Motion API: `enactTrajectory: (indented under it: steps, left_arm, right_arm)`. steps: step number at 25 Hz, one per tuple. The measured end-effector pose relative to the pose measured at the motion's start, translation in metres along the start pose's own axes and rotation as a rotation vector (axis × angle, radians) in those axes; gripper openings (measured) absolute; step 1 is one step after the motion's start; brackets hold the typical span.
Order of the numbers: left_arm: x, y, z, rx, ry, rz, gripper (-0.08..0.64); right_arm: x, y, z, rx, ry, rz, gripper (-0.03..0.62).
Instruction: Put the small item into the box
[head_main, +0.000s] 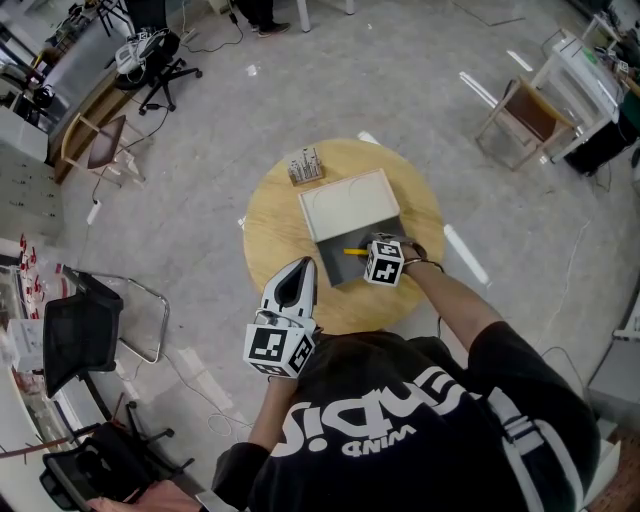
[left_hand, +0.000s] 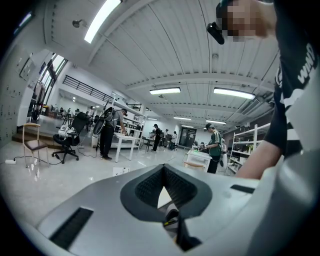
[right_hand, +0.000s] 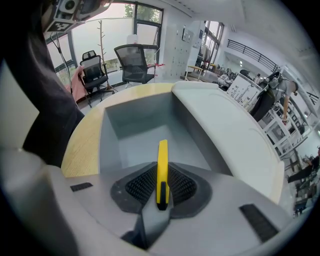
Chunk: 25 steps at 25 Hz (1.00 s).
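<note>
Cutter (judged light, stiff, slick) is clamped by one end in right gripper over box; left gripper is clenched, empty.

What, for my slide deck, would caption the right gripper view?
Right gripper holding a yellow item over the open grey box.

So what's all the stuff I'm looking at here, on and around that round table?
round table: one, light wood, middle of the floor.
box: one, grey inside, white lid open, on the table.
small item: one, yellow, slim, over the box.
small object: one, pale, table's far edge; can't tell what.
office chair: one, black, far left.
wooden chair: one, far right.
left tool: one, white, shut, empty, at the table's near edge.
right tool: one, white, shut on the small item.
</note>
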<state>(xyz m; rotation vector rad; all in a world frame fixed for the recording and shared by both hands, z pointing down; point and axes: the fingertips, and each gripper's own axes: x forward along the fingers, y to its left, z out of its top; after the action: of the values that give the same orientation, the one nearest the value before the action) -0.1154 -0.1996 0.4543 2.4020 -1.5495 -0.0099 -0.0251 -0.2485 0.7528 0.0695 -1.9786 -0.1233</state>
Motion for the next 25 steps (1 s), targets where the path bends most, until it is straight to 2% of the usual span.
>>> enactTrajectory:
  steps: [9,17,20,25]
  left_arm:
    - [-0.002,0.000,0.002,-0.003,-0.002,-0.003,0.009]
    - [0.001,0.000,0.002,-0.013,-0.008,-0.007,0.009]
    - [0.002,-0.002,0.003,-0.012,-0.011,-0.015,0.009]
    - [0.005,-0.010,0.002,-0.010,-0.013,-0.034,0.009]
  right_arm:
    - [-0.005,-0.001,-0.001,0.020,0.000,0.006,0.082]
    - [-0.017,-0.012,0.000,0.033,-0.026,-0.039,0.094]
    - [-0.024,-0.012,0.005,0.030,-0.048,-0.052,0.092]
    - [-0.038,-0.015,0.013,0.047,-0.091,-0.092,0.050]
